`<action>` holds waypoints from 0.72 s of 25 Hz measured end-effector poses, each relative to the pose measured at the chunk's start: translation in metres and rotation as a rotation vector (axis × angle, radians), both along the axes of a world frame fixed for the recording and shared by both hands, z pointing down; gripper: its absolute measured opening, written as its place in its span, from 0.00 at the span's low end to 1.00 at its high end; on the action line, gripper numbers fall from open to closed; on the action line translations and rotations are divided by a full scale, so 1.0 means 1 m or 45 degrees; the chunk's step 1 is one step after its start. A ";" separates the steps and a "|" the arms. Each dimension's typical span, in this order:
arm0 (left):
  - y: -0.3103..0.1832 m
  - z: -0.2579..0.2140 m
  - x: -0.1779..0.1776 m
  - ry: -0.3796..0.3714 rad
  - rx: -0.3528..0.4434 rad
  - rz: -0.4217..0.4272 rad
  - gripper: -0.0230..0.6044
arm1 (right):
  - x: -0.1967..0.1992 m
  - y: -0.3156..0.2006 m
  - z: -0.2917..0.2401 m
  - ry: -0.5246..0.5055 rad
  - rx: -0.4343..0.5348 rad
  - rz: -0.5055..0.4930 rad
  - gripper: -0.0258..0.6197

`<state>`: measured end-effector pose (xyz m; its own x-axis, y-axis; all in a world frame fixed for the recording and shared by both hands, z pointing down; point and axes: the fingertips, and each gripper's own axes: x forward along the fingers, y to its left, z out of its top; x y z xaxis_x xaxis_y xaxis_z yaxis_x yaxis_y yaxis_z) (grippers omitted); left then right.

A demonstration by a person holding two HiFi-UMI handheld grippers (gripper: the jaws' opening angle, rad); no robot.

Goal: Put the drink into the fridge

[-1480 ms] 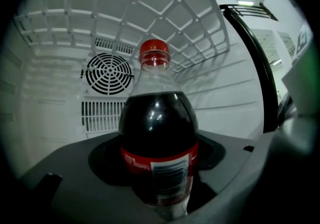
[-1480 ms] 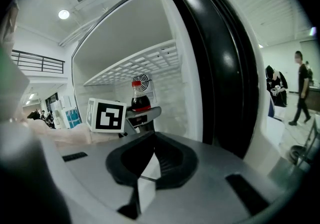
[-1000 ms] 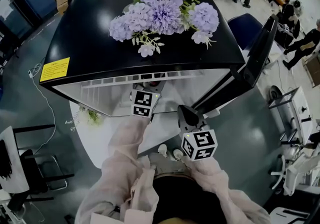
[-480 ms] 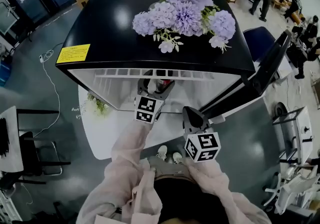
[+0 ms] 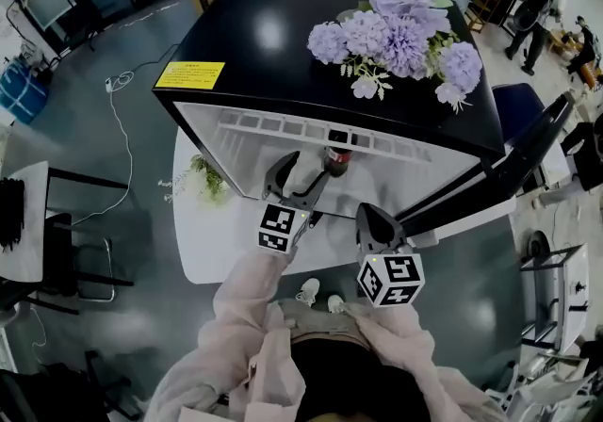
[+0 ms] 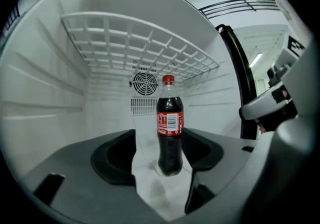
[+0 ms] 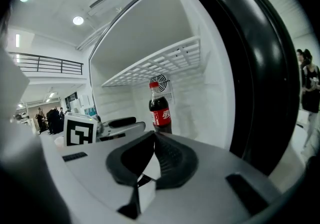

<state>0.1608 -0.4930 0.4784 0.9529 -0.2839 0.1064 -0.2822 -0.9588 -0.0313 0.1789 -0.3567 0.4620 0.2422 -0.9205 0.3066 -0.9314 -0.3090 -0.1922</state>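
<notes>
Head view, fridge: a small black-topped fridge (image 5: 264, 34) stands on a white table (image 5: 212, 251), its black door (image 5: 513, 166) swung open to the right.
Head view, writing: a yellow sticker (image 5: 190, 75) sits on the fridge top; its print is too small to read.
Head view, drink: a dark cola bottle (image 5: 337, 161) with a red label stands upright inside the fridge, near the front edge.
Head view, left gripper (image 5: 300, 175): its jaws are spread apart, pointing at the bottle.
Head view, right gripper (image 5: 367, 218): held lower, beside the open door and apart from the bottle.
Head view, surroundings: purple artificial flowers (image 5: 405, 34) lie on the fridge top, a cable (image 5: 118, 119) trails over the grey floor, and a chair (image 5: 66, 251) stands to the left.

Left gripper view, jaws: wide apart with nothing clamped; the bottle stands free on the white fridge floor, in line with the gap.
Left gripper view, label: a red band with a barcode under a red cap; the wording cannot be read.
Left gripper view, interior: a white wire shelf (image 6: 135, 48) hangs above the bottle, with a round fan grille (image 6: 145, 83) on the back wall behind it.

Right gripper view, jaws: closed together at the tips, holding nothing.
Right gripper view, drink: the bottle stands beyond the jaws, under the wire shelf; white script on its red label is only partly legible.
Right gripper view, surroundings: people (image 7: 47, 118) stand far off on the left.
</notes>
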 end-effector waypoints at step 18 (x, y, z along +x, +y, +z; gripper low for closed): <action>-0.003 0.008 -0.092 -0.073 -0.188 -0.384 0.06 | -0.011 -0.028 -0.009 0.020 0.055 -0.125 0.06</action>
<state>0.0692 -0.4961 0.4866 0.8197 -0.5295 0.2186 -0.5556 -0.8278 0.0780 0.1683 -0.3852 0.4528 0.1544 -0.9523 0.2632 -0.9599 -0.2077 -0.1883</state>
